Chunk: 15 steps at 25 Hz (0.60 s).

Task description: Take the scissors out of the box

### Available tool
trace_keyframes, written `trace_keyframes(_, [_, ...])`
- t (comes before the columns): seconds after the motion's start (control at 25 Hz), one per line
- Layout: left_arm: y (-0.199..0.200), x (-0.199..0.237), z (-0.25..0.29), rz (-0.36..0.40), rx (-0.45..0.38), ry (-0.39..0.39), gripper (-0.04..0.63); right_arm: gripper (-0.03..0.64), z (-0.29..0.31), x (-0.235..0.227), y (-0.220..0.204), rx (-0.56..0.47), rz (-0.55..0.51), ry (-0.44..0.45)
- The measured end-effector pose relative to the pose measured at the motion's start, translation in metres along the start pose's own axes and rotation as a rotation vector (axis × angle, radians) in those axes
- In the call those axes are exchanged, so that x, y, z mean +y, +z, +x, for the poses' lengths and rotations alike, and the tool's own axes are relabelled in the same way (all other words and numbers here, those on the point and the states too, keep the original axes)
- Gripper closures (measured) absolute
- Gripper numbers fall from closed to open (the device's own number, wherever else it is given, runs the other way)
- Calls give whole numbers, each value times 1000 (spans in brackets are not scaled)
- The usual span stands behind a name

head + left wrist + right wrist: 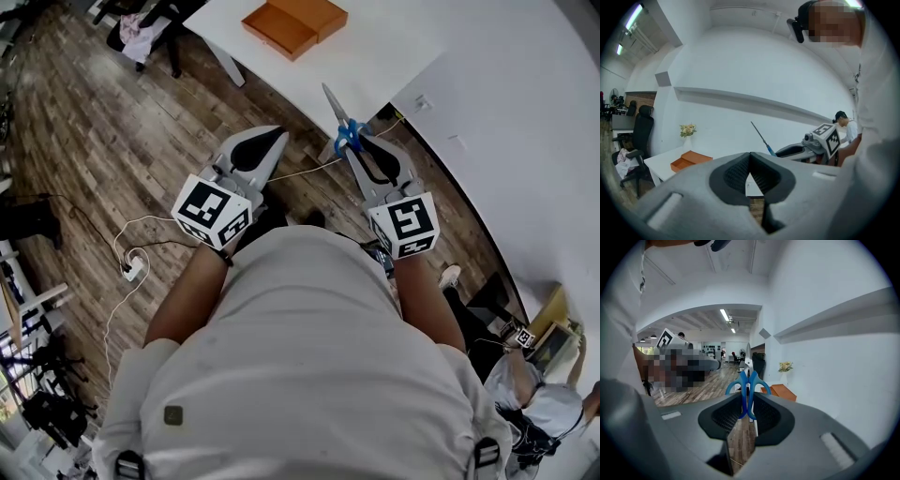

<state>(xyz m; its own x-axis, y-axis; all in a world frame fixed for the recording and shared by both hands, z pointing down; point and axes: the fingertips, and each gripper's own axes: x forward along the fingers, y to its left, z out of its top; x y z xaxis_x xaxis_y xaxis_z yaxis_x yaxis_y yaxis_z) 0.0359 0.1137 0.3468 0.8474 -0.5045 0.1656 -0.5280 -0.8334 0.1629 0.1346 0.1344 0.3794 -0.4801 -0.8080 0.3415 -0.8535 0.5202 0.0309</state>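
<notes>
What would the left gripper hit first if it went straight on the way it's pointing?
Most likely the edge of the white table, straight ahead of the left gripper. Nothing else shows in between, though depth is hard to judge.

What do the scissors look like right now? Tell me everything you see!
The scissors have bright blue, plastic-looking loop handles and slim silvery blades, shut together. The right tool pinches the handles between its dark jaws, so they hang in the air, blades pointing away from the person toward the white table. Nothing else touches them.
</notes>
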Motion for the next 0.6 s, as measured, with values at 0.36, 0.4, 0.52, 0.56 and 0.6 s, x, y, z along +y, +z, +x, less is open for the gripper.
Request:
trace_keyframes(0.36, [-12,-28,-11,-4,4,35,591,522,-30,12,-14,-16,0,19])
trace_keyframes(0.4, [-13,-30,-12,-4,3,39,591,522,-32,12,-15,-18,-1,23])
trace_keyframes(0.52, [-14,-35,-15,-9,3,45,591,522,-35,14,-15,-20,-5,31])
trace_keyframes(0.56, [-15,-36,-15,-11,3,46,591,522,-36,15,-15,-20,-6,33])
trace_keyframes(0.6, [-15,-36,-16,-12,4,47,591,522,-36,15,-14,-21,-7,35])
